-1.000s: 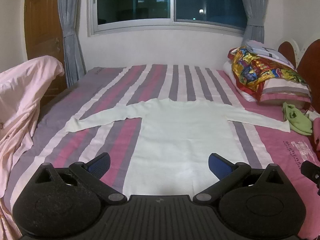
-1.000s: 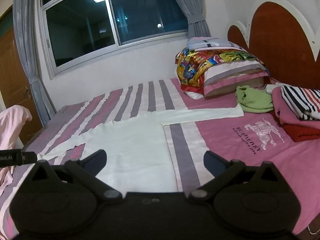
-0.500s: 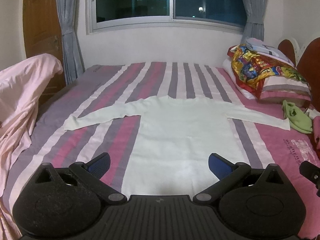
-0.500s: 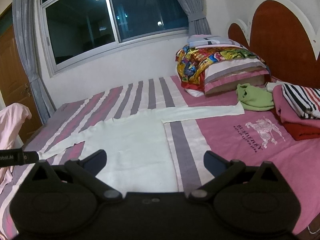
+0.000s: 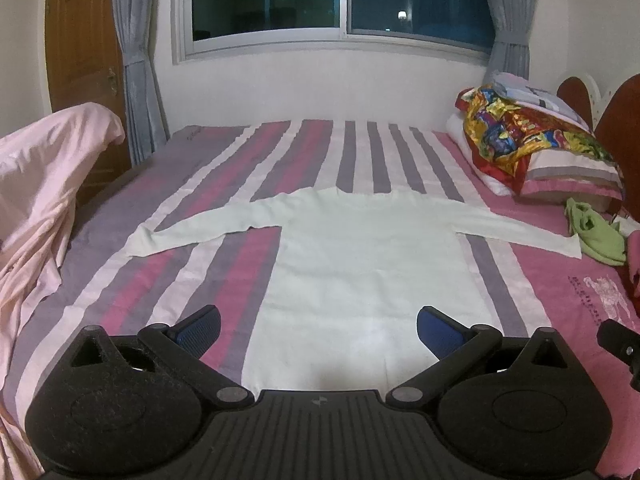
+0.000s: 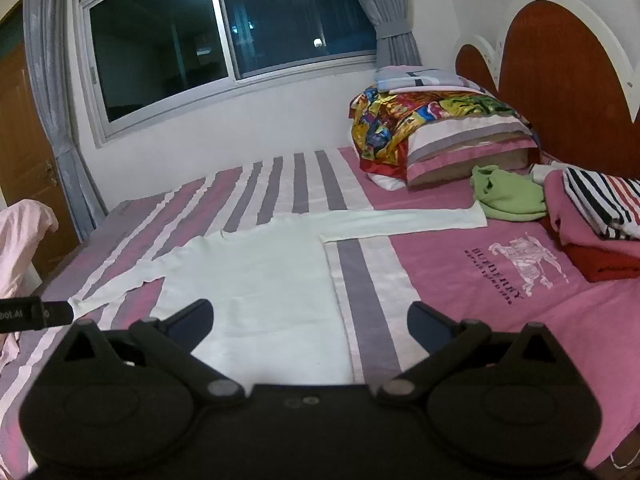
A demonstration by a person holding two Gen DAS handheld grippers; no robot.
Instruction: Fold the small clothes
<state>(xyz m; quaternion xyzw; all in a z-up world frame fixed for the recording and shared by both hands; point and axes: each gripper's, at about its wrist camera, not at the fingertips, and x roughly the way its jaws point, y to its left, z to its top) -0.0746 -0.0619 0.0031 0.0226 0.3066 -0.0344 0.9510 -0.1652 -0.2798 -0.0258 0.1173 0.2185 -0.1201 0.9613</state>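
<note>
Your white shirt [image 5: 360, 256] lies flat on the bed [image 5: 312, 148], sleeves spread for folding. Both left tongs [image 5: 318, 326] and right tongs [image 6: 310, 318] hover open, empty.

Both tools are up and level, side by side, neither touching anything. The left gripper [image 5: 318, 330] has its jaws spread wide, blue pads [image 5: 199, 327] facing each other across the gap. The right gripper [image 6: 311, 322] is spread just as wide, dark fingertips [image 6: 430, 324] well apart. Nothing sits between either pair. The right one's edge pokes in at the left view's right side.
</note>
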